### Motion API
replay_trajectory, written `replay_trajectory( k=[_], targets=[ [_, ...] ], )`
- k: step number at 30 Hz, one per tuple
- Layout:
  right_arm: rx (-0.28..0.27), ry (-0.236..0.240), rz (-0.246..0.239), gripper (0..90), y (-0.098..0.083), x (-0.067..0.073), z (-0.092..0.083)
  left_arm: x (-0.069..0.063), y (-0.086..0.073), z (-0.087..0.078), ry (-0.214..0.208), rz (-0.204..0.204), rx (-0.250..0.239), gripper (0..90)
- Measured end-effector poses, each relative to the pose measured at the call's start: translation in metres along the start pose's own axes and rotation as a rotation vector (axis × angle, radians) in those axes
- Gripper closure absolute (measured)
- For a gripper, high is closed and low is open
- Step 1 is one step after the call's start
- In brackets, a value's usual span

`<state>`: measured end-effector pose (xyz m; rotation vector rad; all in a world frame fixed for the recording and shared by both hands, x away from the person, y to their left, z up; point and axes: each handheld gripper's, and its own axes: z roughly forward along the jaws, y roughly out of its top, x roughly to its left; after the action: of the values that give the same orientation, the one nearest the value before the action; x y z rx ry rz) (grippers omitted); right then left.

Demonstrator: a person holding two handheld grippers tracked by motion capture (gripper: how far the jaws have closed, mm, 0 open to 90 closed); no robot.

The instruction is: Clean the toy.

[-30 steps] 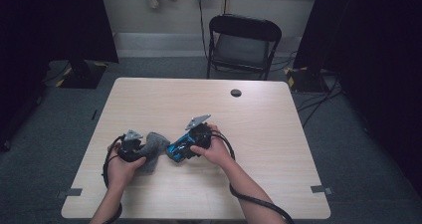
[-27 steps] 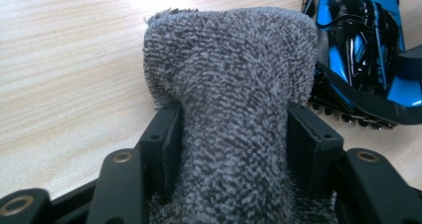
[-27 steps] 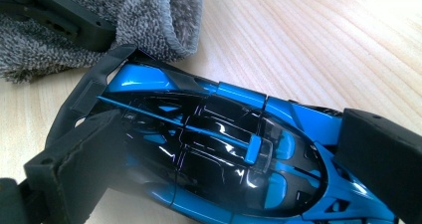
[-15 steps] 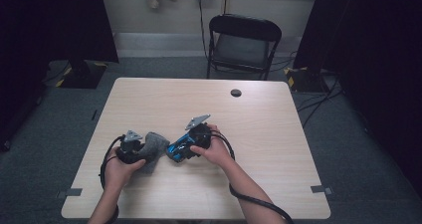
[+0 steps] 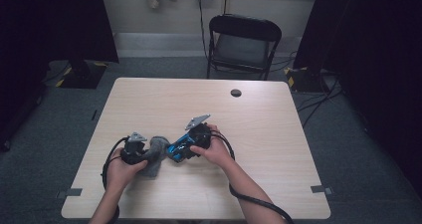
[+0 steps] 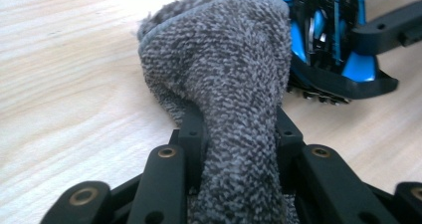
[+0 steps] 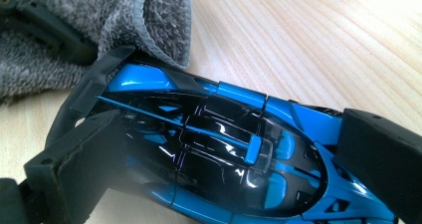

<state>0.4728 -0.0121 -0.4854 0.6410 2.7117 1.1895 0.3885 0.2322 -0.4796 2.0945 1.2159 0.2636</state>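
While fuzzy grey cloth (image 6: 234, 84) bunches, glossy blue car (image 7: 219, 154) gleams.

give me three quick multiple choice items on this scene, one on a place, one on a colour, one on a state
1. Where is the toy car?
A. on the chair
B. on the table, between the right gripper's jaws
C. on the floor

2. What colour is the cloth?
A. grey
B. red
C. yellow

3. How does the left gripper stand?
A. wide open, nothing in it
B. lying on the floor
C. shut on the cloth

Key: 1 B, the right gripper has a jaw at each end of the car; 2 A, grey terry weave; 3 C, the cloth is pinched between both pads.
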Motion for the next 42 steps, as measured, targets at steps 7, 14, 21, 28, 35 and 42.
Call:
replay_trajectory(
  k=[7, 14, 21, 28, 35, 42],
  targets=[
    [0.000, 0.000, 0.000, 0.0, 0.000, 0.000, 0.000, -0.011, -0.001, 0.000, -0.020, 0.022, 0.015, 68.9],
    [-0.001, 0.000, 0.002, 0.0, 0.000, 0.000, 0.000, -0.022, -0.006, -0.005, -0.058, 0.040, 0.040, 69.4],
    [0.002, -0.001, -0.001, 0.0, 0.000, 0.000, 0.000, -0.031, -0.010, -0.007, -0.097, 0.044, 0.058, 69.7],
    [0.002, -0.001, -0.001, 0.0, 0.000, 0.000, 0.000, -0.040, -0.014, -0.008, -0.139, 0.068, 0.072, 69.7],
    [0.003, -0.001, 0.000, 0.0, 0.000, 0.000, 0.000, -0.052, -0.013, -0.006, -0.169, 0.105, 0.089, 69.6],
    [0.004, 0.000, 0.000, 0.0, 0.000, 0.000, 0.000, -0.061, -0.010, -0.002, -0.193, 0.135, 0.092, 69.6]
  ],
)
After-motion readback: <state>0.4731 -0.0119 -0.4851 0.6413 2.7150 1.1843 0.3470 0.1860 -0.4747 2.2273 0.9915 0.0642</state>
